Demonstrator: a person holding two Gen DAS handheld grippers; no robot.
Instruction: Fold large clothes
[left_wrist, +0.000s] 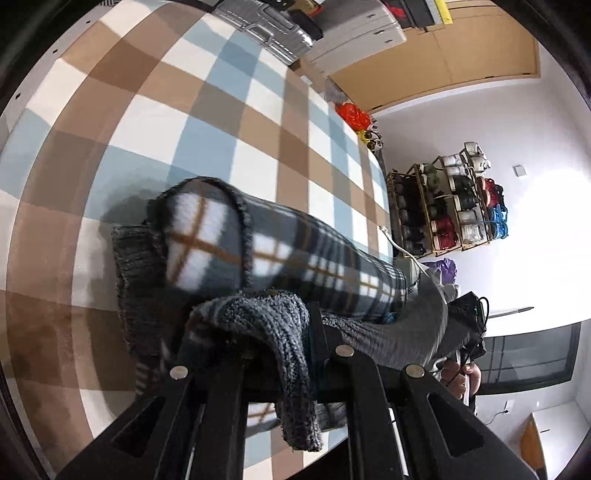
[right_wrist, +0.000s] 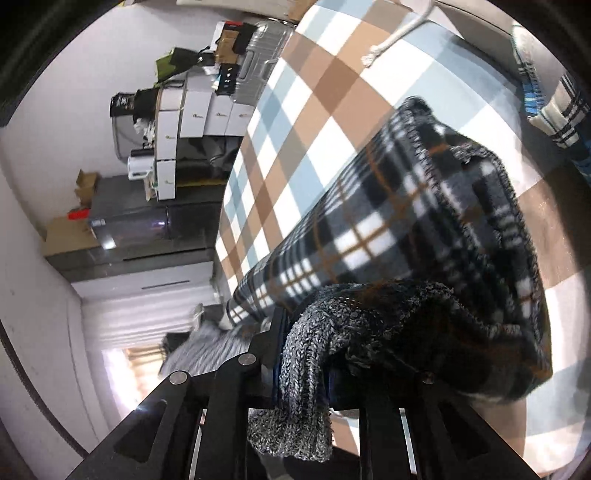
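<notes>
carrying the fold over | left wrist view: left gripper (left_wrist: 280, 332) pinching the plaid garment (left_wrist: 280, 254) at the lower middle, cloth hanging over the checked bed cover (left_wrist: 155, 110) | right wrist view: right gripper (right_wrist: 317, 354) pinching its knit edge, lower middle | next, i think: lay it down flat, then let go

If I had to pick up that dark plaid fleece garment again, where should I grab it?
Probably by the thick grey ribbed knit edge at each end of the dark plaid fleece garment, coming in from the near side. That band bunches into a firm ridge, while the middle hangs as a loose roll.
</notes>
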